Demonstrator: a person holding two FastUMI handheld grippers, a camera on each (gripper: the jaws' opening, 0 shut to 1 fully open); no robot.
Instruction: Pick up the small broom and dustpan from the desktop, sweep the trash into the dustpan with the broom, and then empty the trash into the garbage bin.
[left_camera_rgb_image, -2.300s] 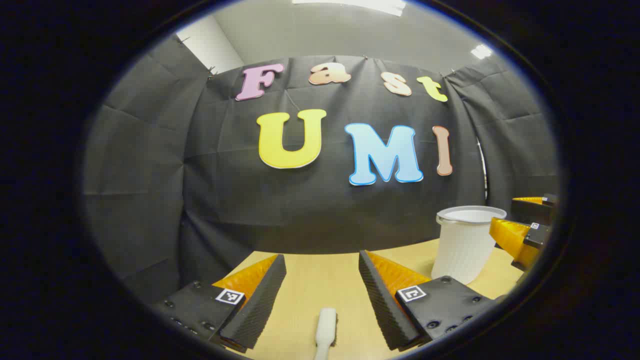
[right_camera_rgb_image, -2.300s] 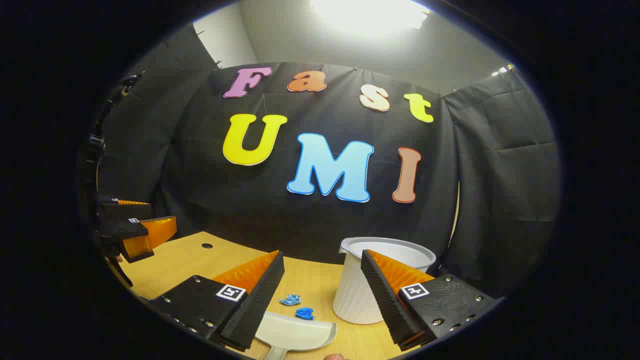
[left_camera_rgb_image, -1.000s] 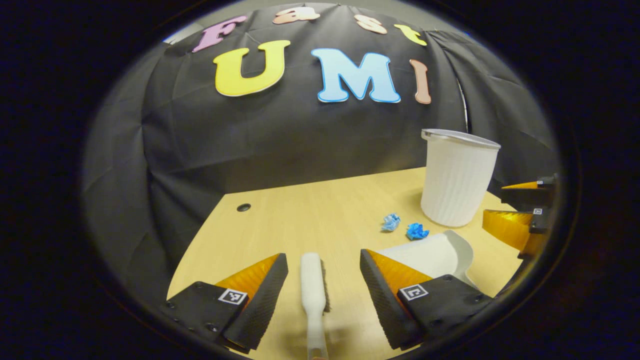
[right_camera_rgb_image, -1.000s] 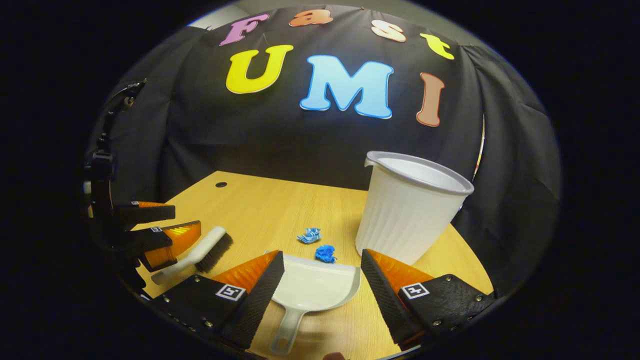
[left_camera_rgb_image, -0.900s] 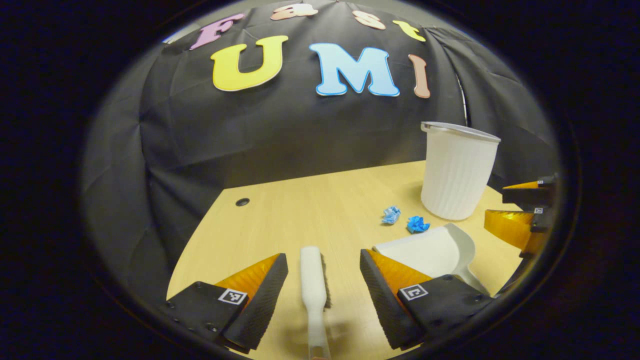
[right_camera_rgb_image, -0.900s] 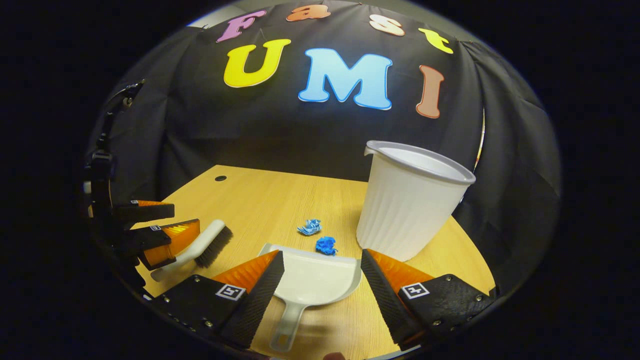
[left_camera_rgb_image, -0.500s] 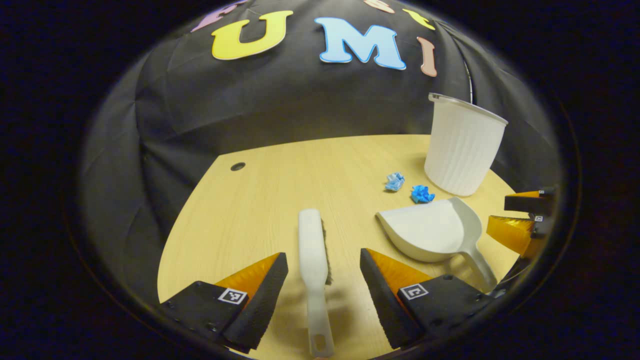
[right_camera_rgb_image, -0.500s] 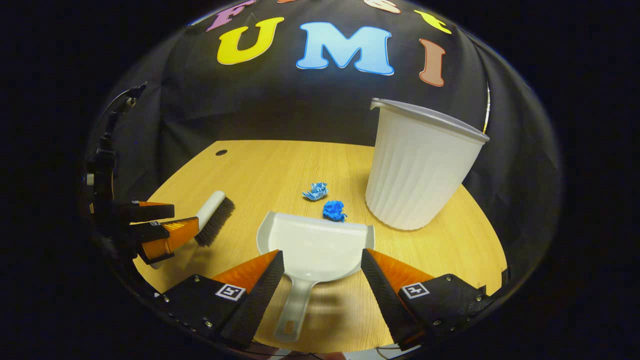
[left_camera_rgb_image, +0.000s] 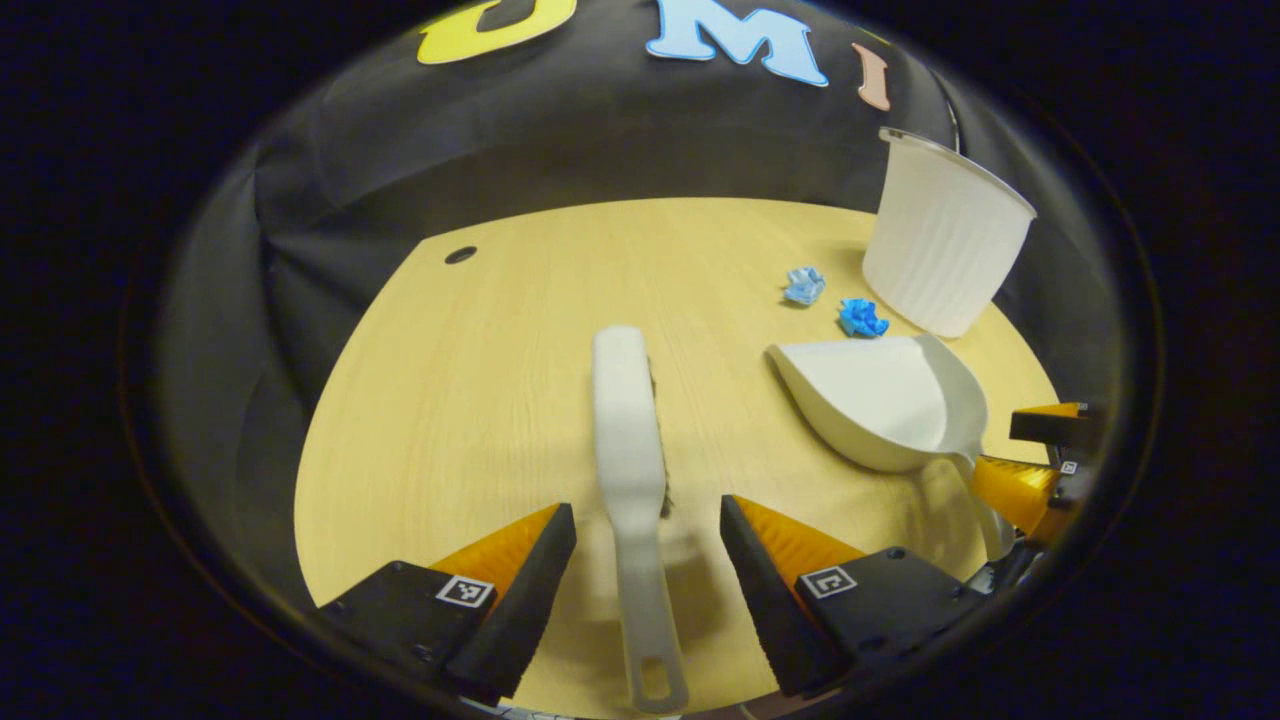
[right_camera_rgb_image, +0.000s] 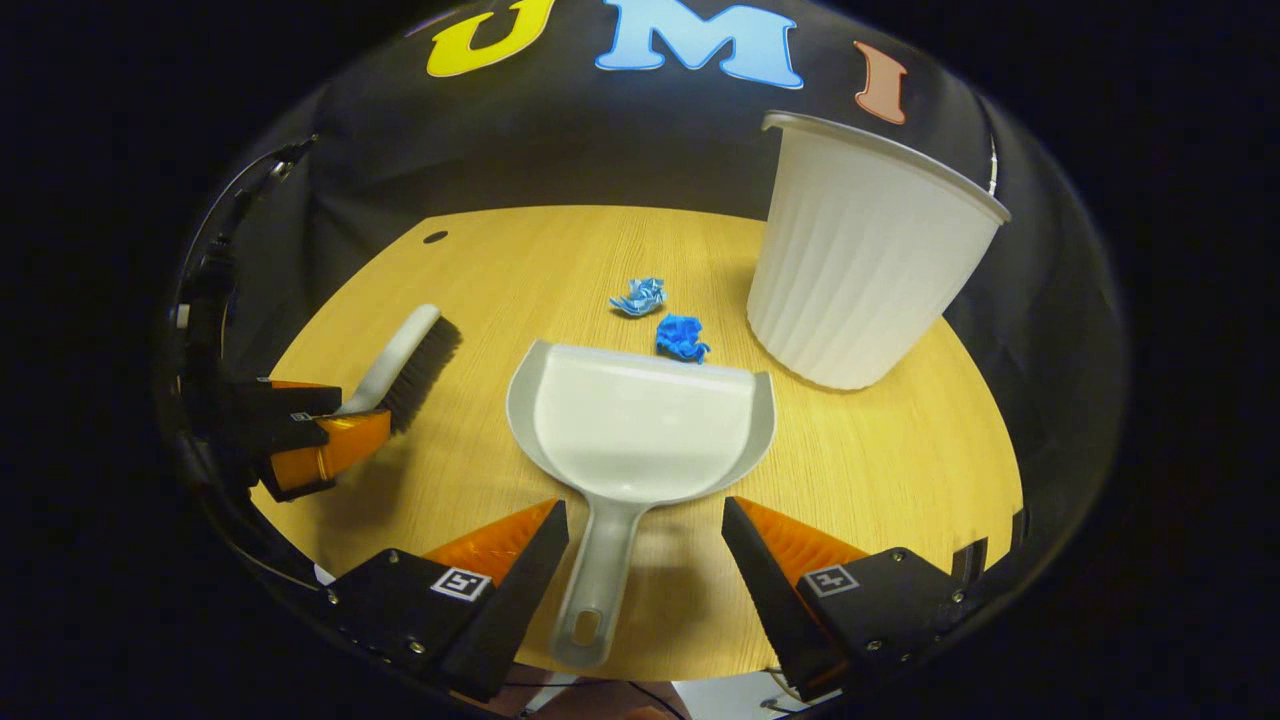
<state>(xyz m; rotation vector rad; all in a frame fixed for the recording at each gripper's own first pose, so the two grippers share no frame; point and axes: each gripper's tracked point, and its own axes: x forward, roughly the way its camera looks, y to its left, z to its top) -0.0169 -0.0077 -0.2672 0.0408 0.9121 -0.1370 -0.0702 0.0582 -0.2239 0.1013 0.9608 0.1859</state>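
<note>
Left tongs (left_camera_rgb_image: 648, 535) agape astride broom (left_camera_rgb_image: 630, 440) | right tongs (right_camera_rgb_image: 645, 540) agape astride dustpan (right_camera_rgb_image: 640, 425)

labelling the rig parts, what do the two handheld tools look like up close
Each tool, left and right, has two wedge fingers: orange ribbed backs, black textured inner pads. The fingers sit on black blocks with screws, each block bearing a small square black-and-white marker.
</note>
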